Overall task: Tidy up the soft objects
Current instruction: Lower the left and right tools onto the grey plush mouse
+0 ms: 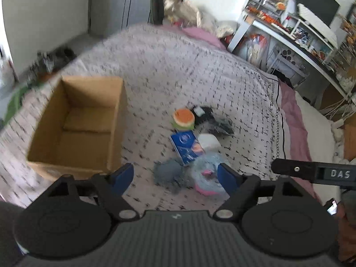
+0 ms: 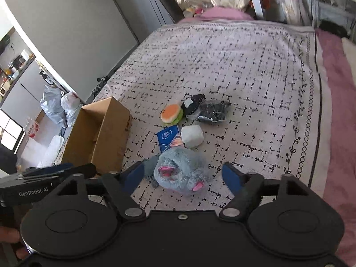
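Note:
A pile of soft things lies on the patterned bedspread (image 2: 244, 71): a grey-blue plush toy (image 2: 181, 170) with pink ears, a plush burger (image 2: 171, 114), a white soft block (image 2: 192, 136), a blue tissue pack (image 2: 169, 138) and dark bagged items (image 2: 212, 110). An open empty cardboard box (image 1: 77, 124) stands left of the pile. My left gripper (image 1: 175, 176) is open above the bedspread, with the plush toy (image 1: 205, 173) by its right finger. My right gripper (image 2: 182, 178) is open, its fingers either side of the plush toy, apart from it.
The bed's pink sheet (image 2: 340, 111) runs along the right. A white desk with cluttered shelves (image 1: 300, 33) stands beyond the bed. Plastic bags (image 2: 60, 106) sit on the floor left of the bed. Grey wardrobe doors (image 2: 77, 22) line the left wall.

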A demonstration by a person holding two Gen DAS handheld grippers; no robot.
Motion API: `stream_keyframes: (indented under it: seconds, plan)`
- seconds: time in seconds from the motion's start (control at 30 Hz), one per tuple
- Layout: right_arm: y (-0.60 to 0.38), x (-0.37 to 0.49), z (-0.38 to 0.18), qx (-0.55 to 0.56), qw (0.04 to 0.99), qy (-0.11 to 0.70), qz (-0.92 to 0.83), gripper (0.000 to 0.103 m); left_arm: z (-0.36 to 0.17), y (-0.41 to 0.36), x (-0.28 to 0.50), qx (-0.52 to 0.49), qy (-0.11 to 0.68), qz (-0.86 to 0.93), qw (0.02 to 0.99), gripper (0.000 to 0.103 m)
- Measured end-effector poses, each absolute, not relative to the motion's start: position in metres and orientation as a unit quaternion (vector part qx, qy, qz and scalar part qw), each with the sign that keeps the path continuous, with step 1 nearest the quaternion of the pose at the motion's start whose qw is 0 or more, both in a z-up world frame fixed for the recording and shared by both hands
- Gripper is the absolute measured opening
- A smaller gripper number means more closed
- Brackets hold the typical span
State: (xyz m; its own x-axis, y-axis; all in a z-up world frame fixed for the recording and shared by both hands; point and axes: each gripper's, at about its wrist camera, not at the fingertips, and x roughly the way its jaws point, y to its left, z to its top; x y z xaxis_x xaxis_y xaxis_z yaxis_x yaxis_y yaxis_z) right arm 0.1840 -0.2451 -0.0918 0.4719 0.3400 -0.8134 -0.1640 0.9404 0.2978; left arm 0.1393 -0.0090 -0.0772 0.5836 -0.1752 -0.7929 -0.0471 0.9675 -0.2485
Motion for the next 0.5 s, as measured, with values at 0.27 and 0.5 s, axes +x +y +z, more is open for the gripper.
stream_keyframes:
  seconds: [0.27, 0.5]
  plan:
    - [-0.239, 0.208, -0.114, 0.091, 0.831, 0.524, 0.159, 0.065, -0.112, -0.016, 0.172, -0.162, 0.501, -0.048, 0.849, 0.062]
    - [-0.231, 0.226, -0.141, 0.092, 0.809, 0.560, 0.157, 0.058, -0.139, -0.019, 0.197, -0.195, 0.533, -0.061, 0.821, 0.047]
